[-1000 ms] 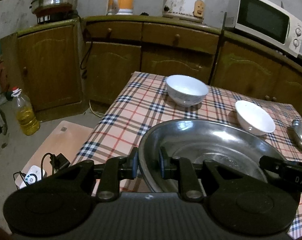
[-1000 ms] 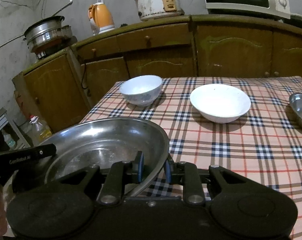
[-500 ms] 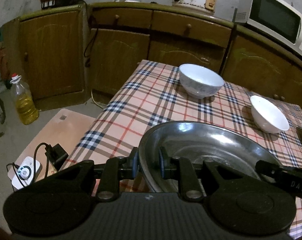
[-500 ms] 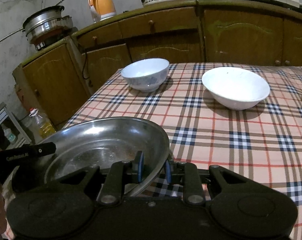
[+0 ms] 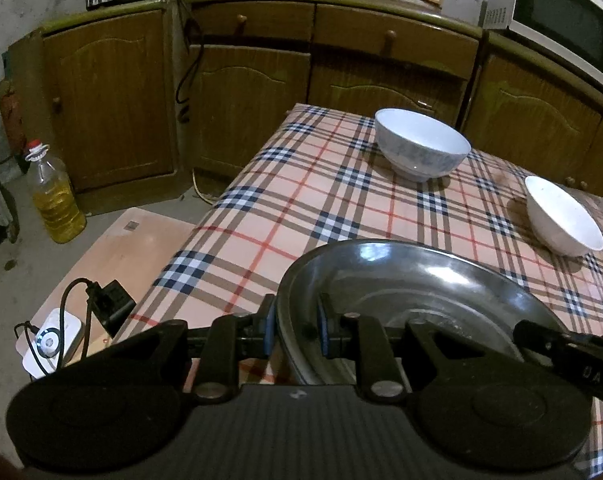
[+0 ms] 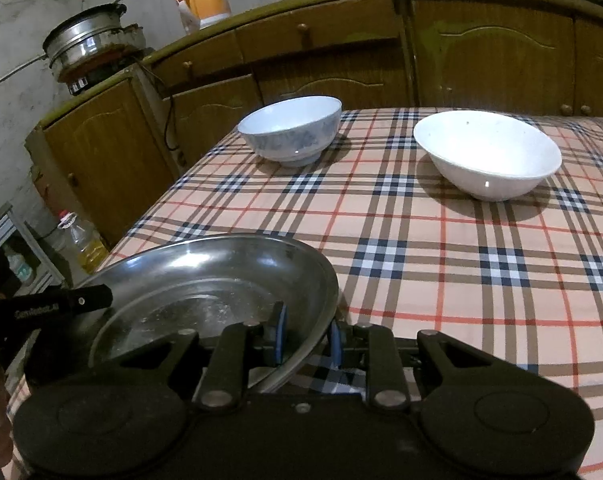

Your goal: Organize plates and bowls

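You are in a dim kitchen with brown cabinets along the back wall, working over a table (image 6: 461,272) covered in a plaid cloth. Going left to right: off the table's left edge, an oil bottle (image 5: 55,200) stands on the floor. Your left gripper (image 5: 292,330) is clamped on the left rim of the steel plate (image 5: 413,280), one pad inside the rim and one outside. Your right gripper (image 6: 306,338) is clamped on the opposite rim in the same way, so the plate hangs between your two hands, at the near left corner of the table.

The relation that matters: the plate sits right at both fingertips, round with no long axis, and tilted, its right rim raised where the right gripper holds it. Whether its underside touches the cloth yet I cannot tell. The open cloth ahead and to the right of it looks like enough room to set it flat.

Further back, the patterned bowl (image 6: 291,128) stands upright near the far left edge, well apart from the plate. Right of it, the white bowl (image 6: 487,154) stands upright too, nearer your right hand. The plate and both bowls look empty; the plate shows only faint residue.
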Tool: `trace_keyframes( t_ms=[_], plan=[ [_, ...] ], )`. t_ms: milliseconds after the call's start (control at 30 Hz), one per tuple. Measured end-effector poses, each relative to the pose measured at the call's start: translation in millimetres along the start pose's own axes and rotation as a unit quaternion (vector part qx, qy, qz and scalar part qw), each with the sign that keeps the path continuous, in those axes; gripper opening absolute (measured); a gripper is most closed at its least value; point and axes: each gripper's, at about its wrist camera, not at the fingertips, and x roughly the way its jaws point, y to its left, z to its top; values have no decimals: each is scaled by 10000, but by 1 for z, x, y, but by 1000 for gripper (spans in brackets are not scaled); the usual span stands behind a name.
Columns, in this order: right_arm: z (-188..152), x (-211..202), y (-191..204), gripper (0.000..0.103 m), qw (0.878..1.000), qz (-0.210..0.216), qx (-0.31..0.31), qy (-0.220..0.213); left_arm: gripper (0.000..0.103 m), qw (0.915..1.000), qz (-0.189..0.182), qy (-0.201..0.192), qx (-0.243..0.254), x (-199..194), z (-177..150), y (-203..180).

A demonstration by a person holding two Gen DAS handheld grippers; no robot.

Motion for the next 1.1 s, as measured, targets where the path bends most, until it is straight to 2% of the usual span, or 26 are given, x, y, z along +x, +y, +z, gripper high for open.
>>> trace_keyframes(
  t_ms=[400, 600, 733, 967, 1100],
  plan=[
    [-4, 0, -4, 29, 9999, -6, 104, 80, 22, 9997, 18, 241, -3, 9, -7, -1],
    [-6, 2, -6, 30, 9994, 7, 228, 251, 23, 9990, -15, 419, -159, 14, -9, 3],
    [-8, 0, -4, 33, 9993, -214, 110, 279, 25, 9994, 71, 333, -29, 11, -9, 0],
    [2, -25, -2, 34, 9993, -367, -82, -3, 29, 9993, 145, 322, -119, 4, -9, 8],
    [6, -49, 0, 42, 9989, -319, -280, -184, 33, 9994, 270, 216, -70, -11, -7, 8]
  ],
)
